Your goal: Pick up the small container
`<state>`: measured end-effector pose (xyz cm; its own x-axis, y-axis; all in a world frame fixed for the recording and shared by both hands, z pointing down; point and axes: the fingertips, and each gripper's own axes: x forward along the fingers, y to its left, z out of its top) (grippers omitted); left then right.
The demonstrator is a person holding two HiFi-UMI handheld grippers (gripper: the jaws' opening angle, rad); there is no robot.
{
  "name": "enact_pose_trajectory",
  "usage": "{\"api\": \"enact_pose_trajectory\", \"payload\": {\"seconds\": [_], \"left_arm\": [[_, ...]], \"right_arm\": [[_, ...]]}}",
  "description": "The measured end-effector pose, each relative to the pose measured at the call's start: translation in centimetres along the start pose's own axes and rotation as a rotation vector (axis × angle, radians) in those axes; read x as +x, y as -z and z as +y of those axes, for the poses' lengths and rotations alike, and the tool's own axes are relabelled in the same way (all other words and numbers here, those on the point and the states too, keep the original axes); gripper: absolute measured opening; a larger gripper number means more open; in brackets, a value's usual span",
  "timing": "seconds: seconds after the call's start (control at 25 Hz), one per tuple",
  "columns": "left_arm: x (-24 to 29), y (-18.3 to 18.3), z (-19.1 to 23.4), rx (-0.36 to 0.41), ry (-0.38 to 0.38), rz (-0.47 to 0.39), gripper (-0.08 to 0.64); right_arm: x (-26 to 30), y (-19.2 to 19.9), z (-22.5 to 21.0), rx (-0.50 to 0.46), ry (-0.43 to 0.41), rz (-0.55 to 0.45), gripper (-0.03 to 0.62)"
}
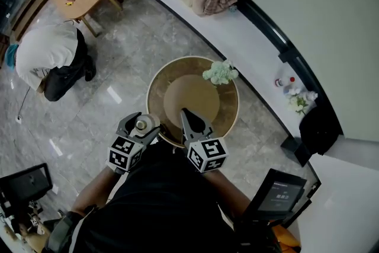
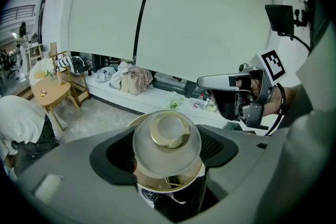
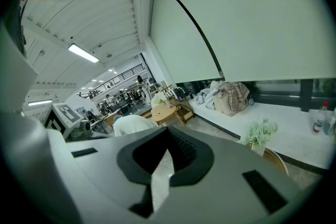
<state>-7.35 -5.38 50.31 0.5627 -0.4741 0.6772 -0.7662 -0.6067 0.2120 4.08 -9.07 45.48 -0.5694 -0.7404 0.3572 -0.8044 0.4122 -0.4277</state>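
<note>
Showing in head view: left claw (image 1: 142,119) pinching the small container (image 1: 141,125) at the near-left rim of the round tabletop (image 1: 226,117), gold lid facing up, long axis roughly vertical; right claw (image 1: 188,120) above the tabletop. Left gripper view: container wedged between both jaws, lid tilted toward the camera. Right gripper view: jaws pressed together, nothing between them; flowers (image 3: 260,132) beyond.
</note>
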Motion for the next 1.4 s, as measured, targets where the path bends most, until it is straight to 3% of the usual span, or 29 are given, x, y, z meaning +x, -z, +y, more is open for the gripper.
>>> {"api": "enact_pose_trajectory", "payload": {"seconds": [1.4], "left_arm": [[-0.6, 0.1, -1.3, 0.016, -0.015, -0.005, 0.337]], "right_arm": [[-1.0, -0.3, 0.7, -0.012, -0.039, -0.01, 0.006]]}}
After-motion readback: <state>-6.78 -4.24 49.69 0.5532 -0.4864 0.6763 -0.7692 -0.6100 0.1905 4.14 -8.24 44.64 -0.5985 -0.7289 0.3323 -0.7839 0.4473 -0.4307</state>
